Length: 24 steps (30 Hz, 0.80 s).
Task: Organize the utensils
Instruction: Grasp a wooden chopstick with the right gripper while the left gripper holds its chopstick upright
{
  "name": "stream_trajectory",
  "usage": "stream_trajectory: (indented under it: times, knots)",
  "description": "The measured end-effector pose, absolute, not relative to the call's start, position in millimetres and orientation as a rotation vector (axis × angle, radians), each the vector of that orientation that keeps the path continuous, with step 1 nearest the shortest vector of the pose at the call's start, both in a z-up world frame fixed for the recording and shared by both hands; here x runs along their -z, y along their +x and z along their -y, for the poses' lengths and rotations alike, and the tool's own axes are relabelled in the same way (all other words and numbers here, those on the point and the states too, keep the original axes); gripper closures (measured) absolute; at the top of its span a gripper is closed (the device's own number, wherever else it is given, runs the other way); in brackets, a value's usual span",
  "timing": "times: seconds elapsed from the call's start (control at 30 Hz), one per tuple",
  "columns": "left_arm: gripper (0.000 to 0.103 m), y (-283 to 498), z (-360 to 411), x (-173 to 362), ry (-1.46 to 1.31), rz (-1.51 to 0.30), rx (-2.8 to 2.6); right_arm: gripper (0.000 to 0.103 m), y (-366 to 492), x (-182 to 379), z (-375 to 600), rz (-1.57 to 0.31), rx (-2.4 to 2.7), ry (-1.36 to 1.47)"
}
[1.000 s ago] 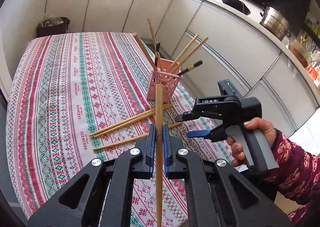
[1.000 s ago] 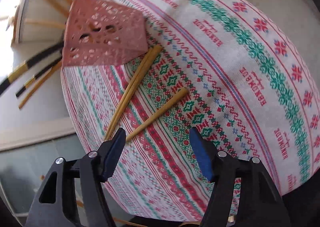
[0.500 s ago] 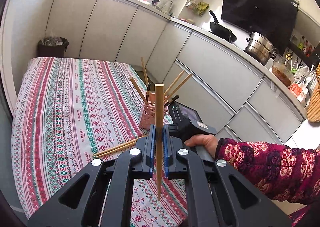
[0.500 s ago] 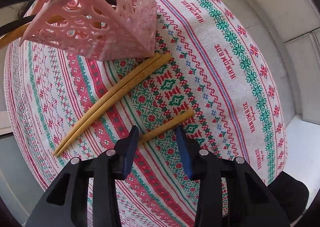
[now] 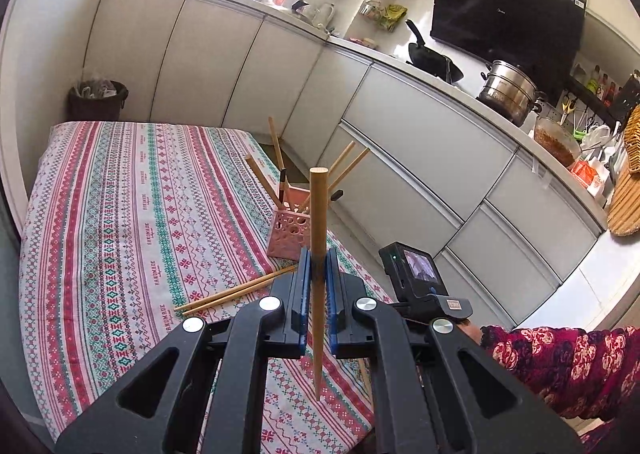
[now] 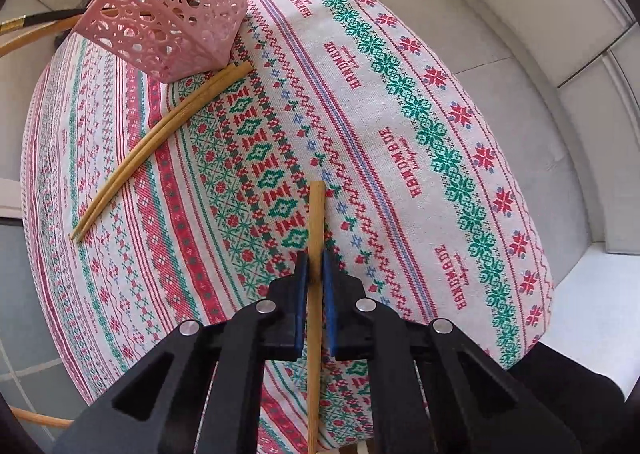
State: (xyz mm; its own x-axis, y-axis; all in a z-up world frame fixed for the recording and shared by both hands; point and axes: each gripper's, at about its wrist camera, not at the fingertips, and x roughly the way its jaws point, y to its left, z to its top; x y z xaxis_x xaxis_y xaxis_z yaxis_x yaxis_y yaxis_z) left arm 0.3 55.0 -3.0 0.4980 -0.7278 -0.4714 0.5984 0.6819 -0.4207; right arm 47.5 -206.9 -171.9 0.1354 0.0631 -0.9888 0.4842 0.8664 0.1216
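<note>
- Two grippers: the left gripper (image 5: 316,274) and the right gripper (image 6: 315,274), each with one wooden chopstick between its pads.
- One pink holder (image 5: 289,229) near the right edge of the table (image 5: 120,214).
- Two loose chopsticks (image 6: 160,138) lie together on the cloth, just beside the holder.
- Chopsticks standing in the holder (image 5: 276,146): about seven are visible; the exact number is not clear.
- One sleeve (image 5: 560,362).
</note>
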Motion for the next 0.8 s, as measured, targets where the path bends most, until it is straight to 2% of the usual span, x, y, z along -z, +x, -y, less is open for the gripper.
stream_trajectory:
  times: [0.13,0.2,0.23,0.27,0.33,0.43,0.5,0.63,0.7,0.77,0.8]
  knots:
    - [0.097,3.6,-51.7,7.9,-0.203,-0.695,0.796,0.092,47.7,178.2,209.7,-1.557,0.258,0.399]
    - [0.097,4.1,-48.6,9.4,-0.195,-0.705,0.793,0.066,64.5,177.7,204.3,-1.593,0.205,0.445]
    - [0.097,3.8,-47.4,9.4,-0.191,-0.705,0.795,0.046,83.6,177.9,203.0,-1.603,0.175,0.479]
    - [0.097,3.6,-46.4,9.4,-0.189,-0.705,0.798,0.037,87.6,179.5,198.0,-1.613,0.167,0.482]
    - [0.097,4.2,-45.4,10.7,-0.183,-0.709,0.792,0.030,95.0,181.7,184.0,-1.631,0.184,0.415]
    - [0.097,5.7,-46.1,12.4,-0.180,-0.716,0.780,0.030,100.8,181.7,168.4,-1.619,0.225,0.355]
    - [0.097,5.2,-47.3,12.4,-0.182,-0.716,0.777,0.030,103.2,182.3,169.7,-1.612,0.220,0.431]
    - [0.097,4.5,-47.5,12.6,-0.179,-0.720,0.771,0.042,115.7,177.7,191.4,-1.570,0.257,0.414]
    - [0.097,4.6,-46.2,12.3,-0.180,-0.721,0.773,0.055,111.5,174.0,212.4,-1.533,0.276,0.403]
    - [0.097,4.7,-43.4,12.2,-0.175,-0.723,0.778,0.086,109.0,171.0,231.6,-1.502,0.306,0.351]
    - [0.097,4.9,-41.9,12.7,-0.171,-0.725,0.779,0.093,110.4,169.0,236.2,-1.491,0.314,0.349]
